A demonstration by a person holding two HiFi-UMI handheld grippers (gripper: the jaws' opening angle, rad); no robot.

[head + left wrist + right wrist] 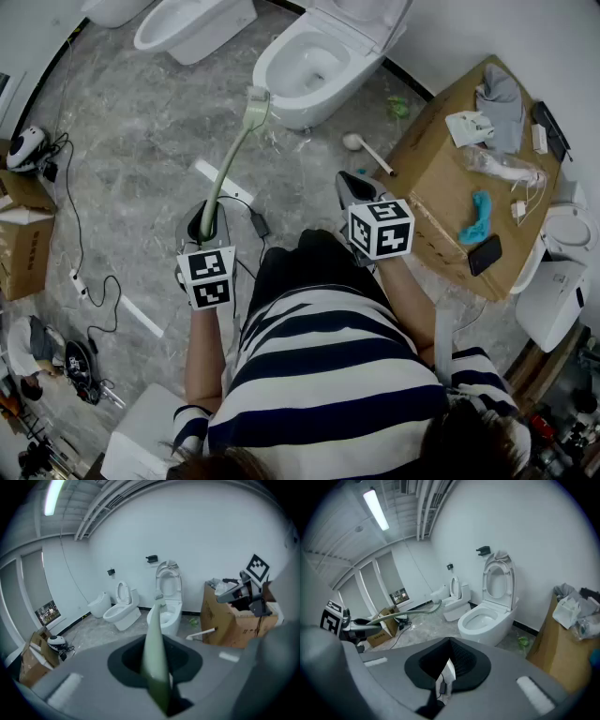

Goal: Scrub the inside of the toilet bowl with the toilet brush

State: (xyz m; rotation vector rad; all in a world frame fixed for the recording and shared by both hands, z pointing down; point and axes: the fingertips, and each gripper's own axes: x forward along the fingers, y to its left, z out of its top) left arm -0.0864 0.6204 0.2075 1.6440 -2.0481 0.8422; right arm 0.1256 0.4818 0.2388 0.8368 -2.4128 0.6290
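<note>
**Item 1. Pale green long-handled plastic toilet brush** (pixel 154 648). The left gripper (pixel 208 228) has its jaws closed on the lower end of the handle. The curved shaft runs forward from the jaws, and the brush head is at the far end.

**Item 2. White ceramic toilet bowl with raised lid** (pixel 281 94). It stands straight ahead of the left jaws, beyond the brush head. The head is near the front rim and outside the bowl.

**Item 3. Right gripper** (pixel 354 187). The jaws are together with none of the task's things between them. A pale strip and a thin dark wire sit at the seam and look like the gripper's own parts. The bowl is ahead of these jaws and slightly to their right.

**Progress (judged).** The brush is in hand and aimed at the bowl. The head has not yet entered the bowl, so all of the scrubbing is left to do.

**View notes.**
- The head view alone shows that the brush head is outside the rim. It also shows a white long-handled tool on the floor (pixel 367 152) ahead of the right jaws.
- The right gripper view alone looks into the bowl and at the upright seat and lid.
- The left gripper view alone shows the handle seated between its jaws, with a brown cardboard box (pixel 225 620) off to the right.
</note>
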